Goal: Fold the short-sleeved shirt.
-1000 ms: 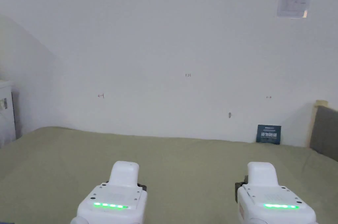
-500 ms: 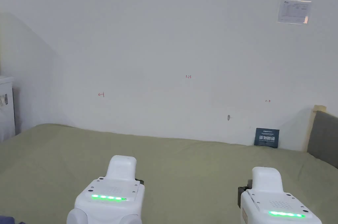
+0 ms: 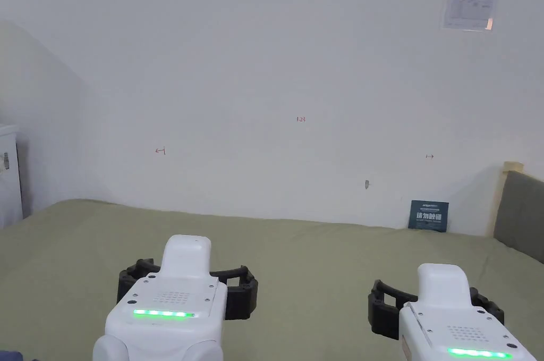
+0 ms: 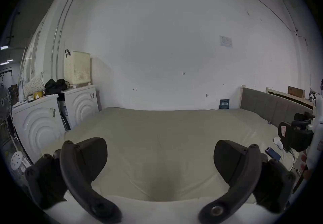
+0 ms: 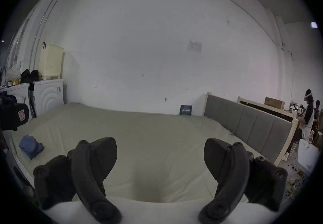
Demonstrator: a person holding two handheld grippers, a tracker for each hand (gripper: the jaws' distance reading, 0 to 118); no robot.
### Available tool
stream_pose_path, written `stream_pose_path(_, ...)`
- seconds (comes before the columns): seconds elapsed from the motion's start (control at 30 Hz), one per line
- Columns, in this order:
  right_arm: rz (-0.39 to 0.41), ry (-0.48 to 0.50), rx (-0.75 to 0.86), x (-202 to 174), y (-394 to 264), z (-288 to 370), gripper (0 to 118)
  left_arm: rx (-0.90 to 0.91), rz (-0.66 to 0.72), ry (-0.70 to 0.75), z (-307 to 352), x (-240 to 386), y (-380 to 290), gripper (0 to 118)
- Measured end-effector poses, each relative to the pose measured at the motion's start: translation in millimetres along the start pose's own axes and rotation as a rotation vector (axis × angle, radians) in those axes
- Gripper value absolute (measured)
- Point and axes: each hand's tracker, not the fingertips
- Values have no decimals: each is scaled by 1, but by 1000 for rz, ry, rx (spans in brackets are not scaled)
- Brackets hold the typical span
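both grippers hung side by side above the near part of the wide bed covered in a pale olive-green sheet (image 3: 319, 250), neither one touching the cloth. the left gripper, a white housing with a green light strip and black curved jaws (image 4: 160, 159), had its jaws spread well apart with nothing between them, and the right gripper of the same white-and-black build (image 5: 160, 156) stood the same way, jaws wide and empty. the task's garment seemed to be the small crumpled blue-purple bundle of cloth (image 5: 31, 146) lying on the sheet near the bed's left edge, off to the left of both grippers and well apart from them, though the dim, warped picture made it hard to be sure it was a short-sleeved shirt. a dark blue phone (image 4: 273, 154) lay on the sheet toward the right side. a small dark blue card (image 3: 428, 216) leaned against the plain white wall (image 3: 265, 59) at the far edge of the bed, beside the grey padded headboard (image 5: 248, 123). white cabinets with ringed fronts (image 4: 40, 126) stood at the left, a cream slatted basket (image 4: 76, 68) on top.
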Motion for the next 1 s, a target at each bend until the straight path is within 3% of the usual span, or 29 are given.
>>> stream_pose_path(0.23, -28, 14, -15, 7, 4, -1, 104, -5, 15, -5, -4, 1, -5, 118)
stream_pose_path(0.43, -111, 125, 31, 13, 12, 8, 104, -20, 32, -34, -4, 2, -9, 118)
stream_pose_path(0.8, -73, 132, 53, 3, 30, 16, 105, -7, 38, -61, 0, 4, -3, 118)
stream_pose_path(1.0, -109, 189, 33, 1, 33, 13, 104, -11, 45, -67, -1, 4, 0, 118)
